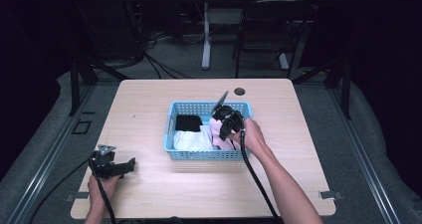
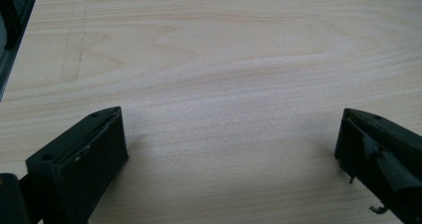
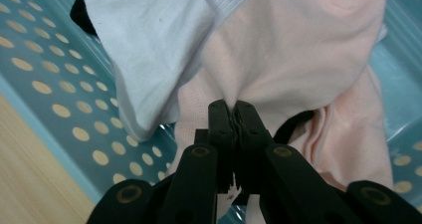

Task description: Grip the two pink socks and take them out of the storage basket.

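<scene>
A blue perforated basket (image 1: 171,115) sits in the middle of the table with a black cloth (image 1: 188,122), a white cloth (image 1: 191,141) and a pink cloth (image 1: 217,129) in it. My right gripper (image 1: 224,129) reaches into the basket's right side. Its jaws are shut on a pinched fold of the pink cloth (image 3: 278,74), right gripper (image 3: 233,107). The white cloth (image 3: 149,45) lies beside it, partly over the pink one. My left gripper (image 1: 130,164) rests low over the table's near left, open, with bare wood between its fingers (image 2: 84,154).
The basket wall (image 3: 45,84) stands close to the right gripper. A cable hole (image 1: 239,91) is in the tabletop behind the basket. Table legs, a chair and cables are on the floor beyond the far edge.
</scene>
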Available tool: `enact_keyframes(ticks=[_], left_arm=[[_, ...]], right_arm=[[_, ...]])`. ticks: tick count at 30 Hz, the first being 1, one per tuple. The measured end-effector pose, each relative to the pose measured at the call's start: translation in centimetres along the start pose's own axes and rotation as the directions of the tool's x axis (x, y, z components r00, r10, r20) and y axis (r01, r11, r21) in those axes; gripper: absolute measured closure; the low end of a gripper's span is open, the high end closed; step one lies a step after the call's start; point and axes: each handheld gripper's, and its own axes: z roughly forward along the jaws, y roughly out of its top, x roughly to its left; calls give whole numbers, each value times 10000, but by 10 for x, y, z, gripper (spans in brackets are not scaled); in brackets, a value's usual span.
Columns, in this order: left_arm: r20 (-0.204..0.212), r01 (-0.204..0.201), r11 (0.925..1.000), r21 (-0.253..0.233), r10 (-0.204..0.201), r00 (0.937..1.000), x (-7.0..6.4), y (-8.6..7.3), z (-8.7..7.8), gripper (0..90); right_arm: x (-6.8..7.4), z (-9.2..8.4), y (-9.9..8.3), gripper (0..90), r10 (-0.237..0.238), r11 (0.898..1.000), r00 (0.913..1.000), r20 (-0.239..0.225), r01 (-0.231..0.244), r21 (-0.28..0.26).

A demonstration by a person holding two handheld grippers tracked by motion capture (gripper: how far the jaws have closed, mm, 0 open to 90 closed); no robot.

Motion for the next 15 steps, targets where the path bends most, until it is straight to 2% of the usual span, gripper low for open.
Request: enact_keyframes(ticks=[1, 2, 4, 5, 7, 8, 15], left_arm=[[-1, -1, 10000, 3, 1, 10000, 0, 0, 0, 0], [-11, 5, 10000, -11, -5, 10000, 0, 0, 0, 0], [-11, 6, 10000, -9, -6, 10000, 0, 0, 0, 0], [-3, 5, 10000, 0, -5, 10000, 0, 0, 0, 0], [-16, 7, 10000, -12, -7, 10000, 0, 0, 0, 0], [-15, 6, 10000, -10, -6, 10000, 0, 0, 0, 0], [-15, 9, 10000, -12, -9, 10000, 0, 0, 0, 0]], right_arm=[[-1, -3, -1, 876, -62, 10000, 10000, 26, 62, 26], [-1, -10, -2, 876, -3, 9998, 10000, -1, 3, -219], [-1, -12, -3, 876, -26, 9995, 10000, -5, 26, -305], [1, -21, -3, 877, -111, 9988, 9999, 29, 112, -472], [1, -24, -3, 877, -187, 9986, 9998, 68, 191, -498], [3, -32, -2, 876, -225, 9974, 9997, 118, 233, -679], [3, -49, 0, 877, -354, 9945, 9988, 341, 385, -970]])
